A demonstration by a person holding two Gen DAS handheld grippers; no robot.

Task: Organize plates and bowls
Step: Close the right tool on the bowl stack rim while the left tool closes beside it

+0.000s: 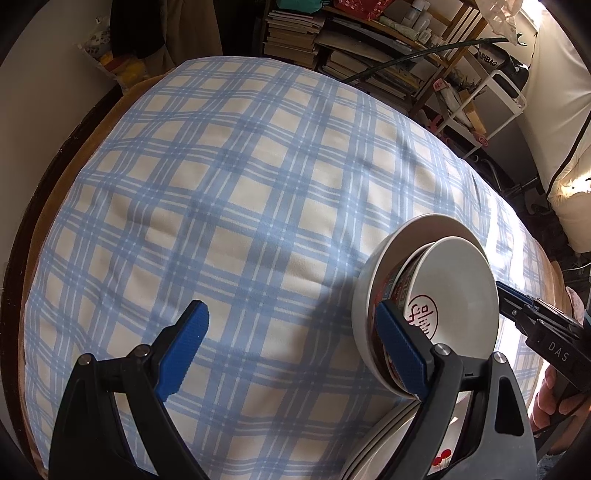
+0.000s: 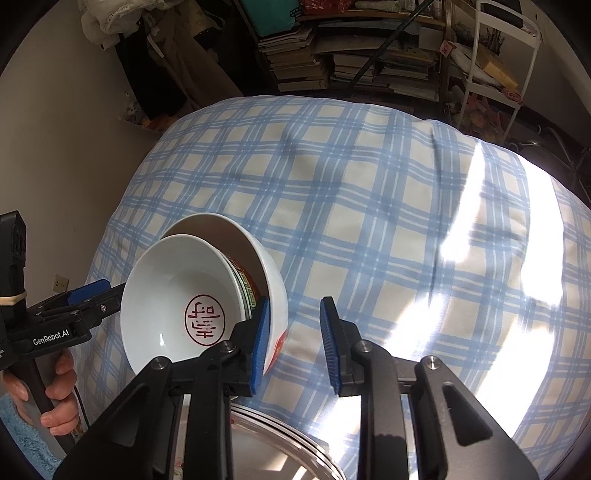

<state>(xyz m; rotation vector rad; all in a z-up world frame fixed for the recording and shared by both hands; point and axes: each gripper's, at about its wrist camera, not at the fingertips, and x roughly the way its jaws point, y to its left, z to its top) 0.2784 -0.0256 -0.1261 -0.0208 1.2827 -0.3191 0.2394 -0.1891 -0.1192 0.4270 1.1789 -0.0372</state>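
Blue plaid tabletop [image 2: 369,206]: our nested bowls [image 2: 207,295] lean over the plates [image 2: 280,439]. Glazed, slick, breakable, so we grip the rim. Left tongs [image 1: 291,350] spread wide; right tongs [image 2: 295,343] part-closed, pinching nothing.

A blue-and-cream checked cloth [image 1: 229,206] covers the bench, with stacked books [image 1: 291,33] on a wooden shelf [image 2: 369,66] beyond its far edge and a white wire rack [image 2: 506,55] right of that shelf.

Two close, steeply downward wrist views, sharing nested bowls [image 1: 436,295] [image 2: 177,295], checked cloth [image 1: 221,203] [image 2: 369,203].
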